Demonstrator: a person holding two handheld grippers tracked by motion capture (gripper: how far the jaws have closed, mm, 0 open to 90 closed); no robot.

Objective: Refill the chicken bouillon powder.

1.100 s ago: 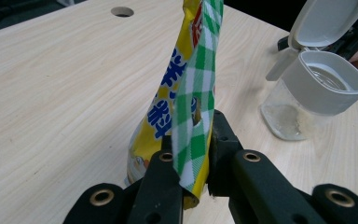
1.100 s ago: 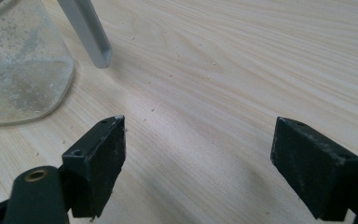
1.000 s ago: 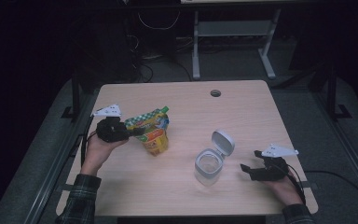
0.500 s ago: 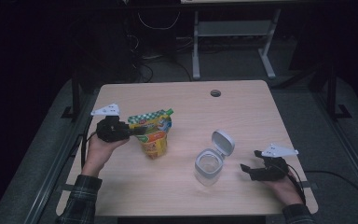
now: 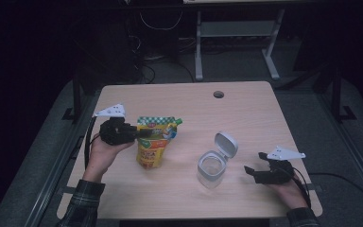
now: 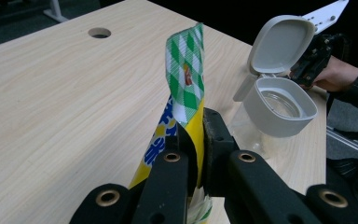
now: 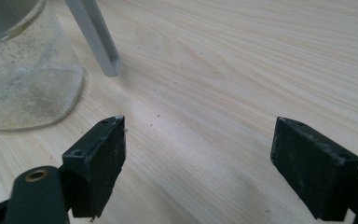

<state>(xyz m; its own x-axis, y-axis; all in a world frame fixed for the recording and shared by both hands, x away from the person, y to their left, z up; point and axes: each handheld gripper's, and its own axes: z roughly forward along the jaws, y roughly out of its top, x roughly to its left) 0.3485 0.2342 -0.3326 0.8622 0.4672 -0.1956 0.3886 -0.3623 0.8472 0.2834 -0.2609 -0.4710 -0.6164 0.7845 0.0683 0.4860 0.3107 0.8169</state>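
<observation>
Table (image 5: pixel 246 113): pale wood-grain top, matt, smooth. Pouch (image 5: pixel 153 142): glossy printed film, creased at its 12 o'clock edge. Jar (image 5: pixel 211 169): clear body, dusty inside; grey matt plastic flip lid. Left gripper (image 6: pixel 193 140): matt black, pads worn rough.

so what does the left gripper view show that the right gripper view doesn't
Left gripper view alone: the left gripper shut on the upper part of the yellow and green pouch, the container's flip lid standing open above its grey rim, the round hole in the tabletop, and the person's other hand holding the right gripper beyond the container.

Right gripper view alone: the right gripper with its jaws wide apart over bare wood, nothing between them.

Both: the clear container and the light wooden table.
</observation>
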